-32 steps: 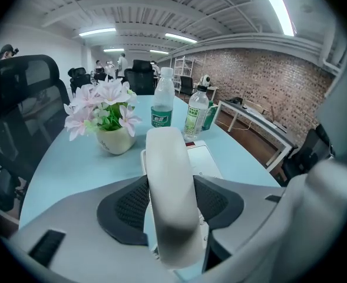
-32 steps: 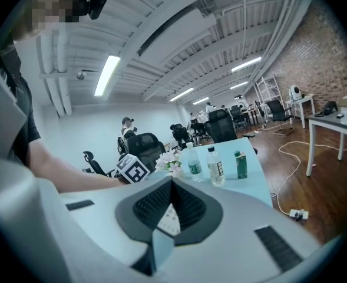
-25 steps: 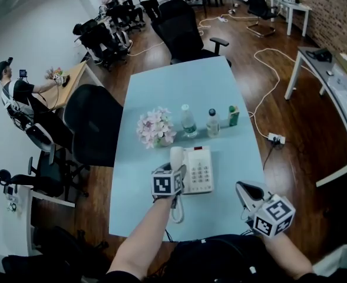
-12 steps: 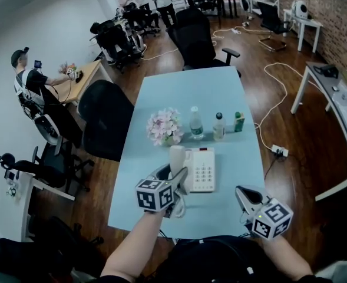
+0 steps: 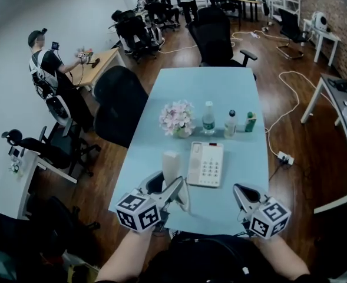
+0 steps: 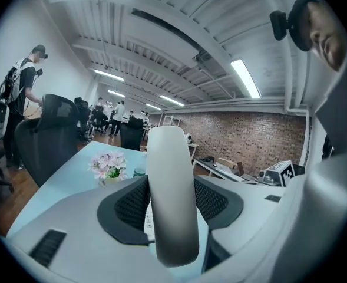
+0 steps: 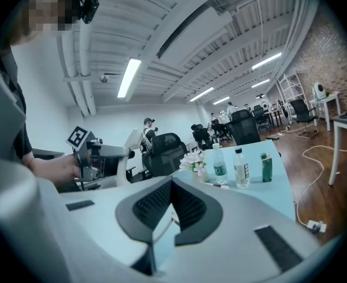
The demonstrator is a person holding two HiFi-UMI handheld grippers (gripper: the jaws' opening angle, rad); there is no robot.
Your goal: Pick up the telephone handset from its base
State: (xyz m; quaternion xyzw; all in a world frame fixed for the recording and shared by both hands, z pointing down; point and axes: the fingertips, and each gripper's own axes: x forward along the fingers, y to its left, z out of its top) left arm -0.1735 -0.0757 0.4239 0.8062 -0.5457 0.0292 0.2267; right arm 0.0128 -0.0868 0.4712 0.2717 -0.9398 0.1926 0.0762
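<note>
The long light-blue table [image 5: 202, 93] takes the middle of the head view, with the person standing at its near end. This is probably why the working things sit close to that end, where both hands can reach them. Across the middle of the table stands a row that has no part in the task: a pot of pink flowers [image 5: 177, 118] at the left, then two clear bottles [image 5: 208, 118] and a small green bottle [image 5: 250, 121] at the right. Nearer lies the telephone base [image 5: 206, 164], flat, with its keypad up and its left cradle side bare. The handset [image 5: 171, 164] is off the base, above the table and just left of it, so the pick-up seems to me nearly done. It stands almost upright, which I judge comes from a side grip on its middle. The left gripper [image 5: 167, 186] is clamped on it – in the left gripper view the two dark pads press on the white body from both sides, with one rounded end rising far beyond the jaws and the other end hanging close to the camera. The right gripper [image 5: 242, 192] waits at the near right edge of the table, well apart from the base, its jaws together on nothing – I think it stays aside only to leave room
</note>
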